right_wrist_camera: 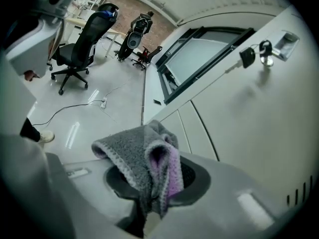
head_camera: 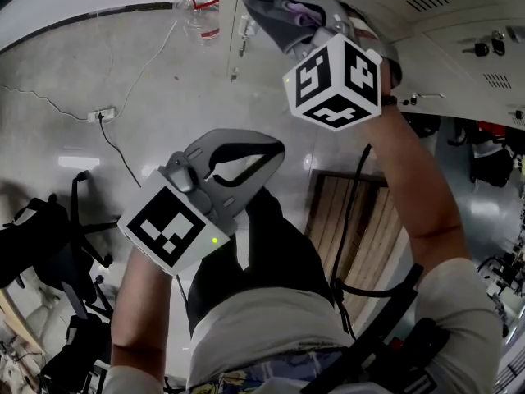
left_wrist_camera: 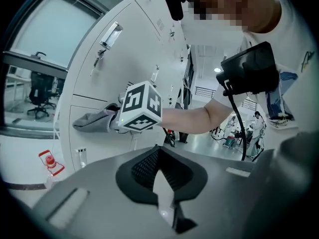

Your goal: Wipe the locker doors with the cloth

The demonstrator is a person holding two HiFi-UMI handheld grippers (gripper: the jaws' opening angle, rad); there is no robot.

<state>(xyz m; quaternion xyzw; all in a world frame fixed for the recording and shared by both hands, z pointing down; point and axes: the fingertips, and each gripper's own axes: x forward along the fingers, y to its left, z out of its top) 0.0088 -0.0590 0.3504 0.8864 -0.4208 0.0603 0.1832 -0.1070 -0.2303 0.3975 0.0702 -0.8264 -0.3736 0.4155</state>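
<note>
Pinching the grey cloth [right_wrist_camera: 144, 158] between its jaws, your right hand-held gripper [right_wrist_camera: 149, 210] is raised to the locker doors [right_wrist_camera: 249, 113], and the cloth's purple-lined fold sticks out past the tips. In the left gripper view, the cloth lies against a pale door just below that door's upper edge. Your left hand-held gripper [left_wrist_camera: 159, 156] hangs lower, apart from the lockers, its jaws brought together with nothing between them. A key bunch [right_wrist_camera: 259, 51] hangs from a lock on one door. On the floor [head_camera: 164, 121] beside the lockers stands a clear bottle [head_camera: 199, 6] with a red cap.
</note>
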